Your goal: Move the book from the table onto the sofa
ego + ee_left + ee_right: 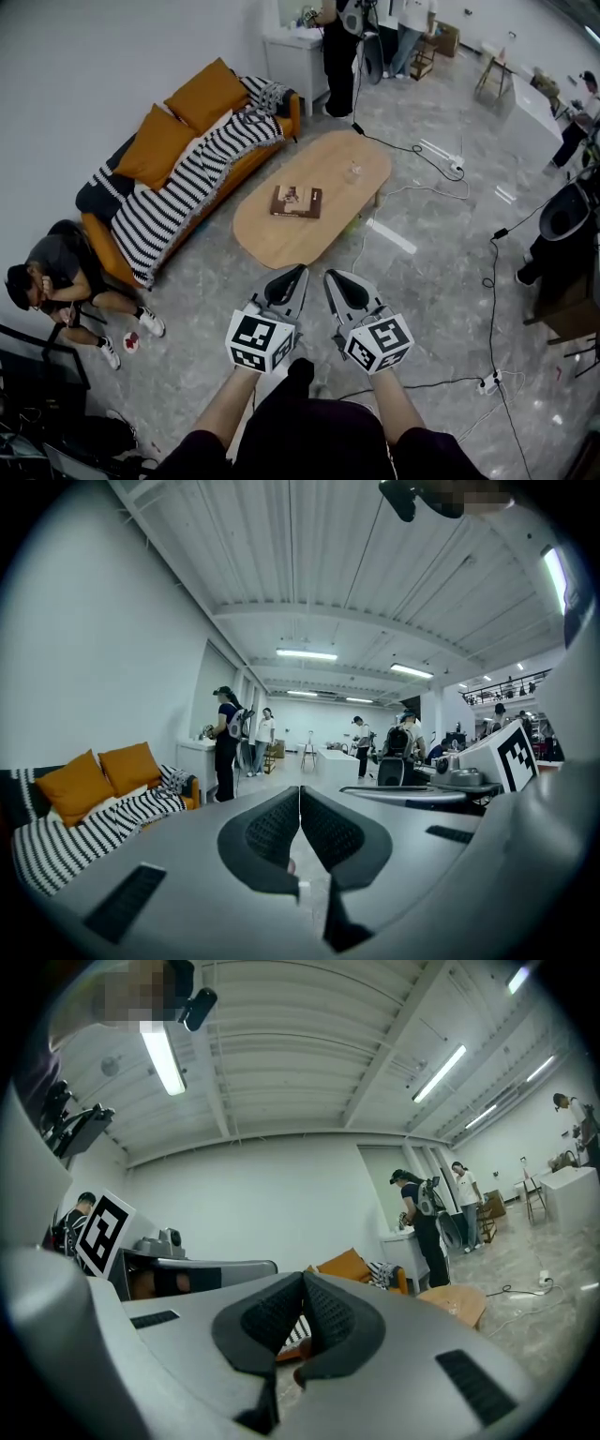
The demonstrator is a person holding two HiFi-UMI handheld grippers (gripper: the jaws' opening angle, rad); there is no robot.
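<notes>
Looking down at the book (296,201) lying flat on the table (281,246), cover up, roughly mid-top. Not touching it with anything yet.

Seeing the sofa (242,161) running along the table's left side, close to it but not touching, so well apart from the book. Carrying two orange cushions (204,94) against the back and a striped blanket (183,192) draping over the seat and down the front.

Spotting something small and clear further along the table, maybe a glass (353,172), but honestly too tiny to call.

Holding the left gripper (292,277) and right gripper (334,278) side by side just short of the table's near end, tips leaning slightly apart, hovering over bare floor (441,272).

Checking the left gripper view: pads (272,832) meeting at the tips, jaws fully closed, gripping nothing, pointing out across the room with the sofa off at the left. Same deal in the right gripper view: jaws pressing together, empty, sofa and a table corner showing past them.

Also noticing a seated person (56,277) on the floor by the sofa's near end, a standing person (339,47) at a white counter (295,52) beyond the sofa, and cables (427,155) trailing across the floor right of the table.
</notes>
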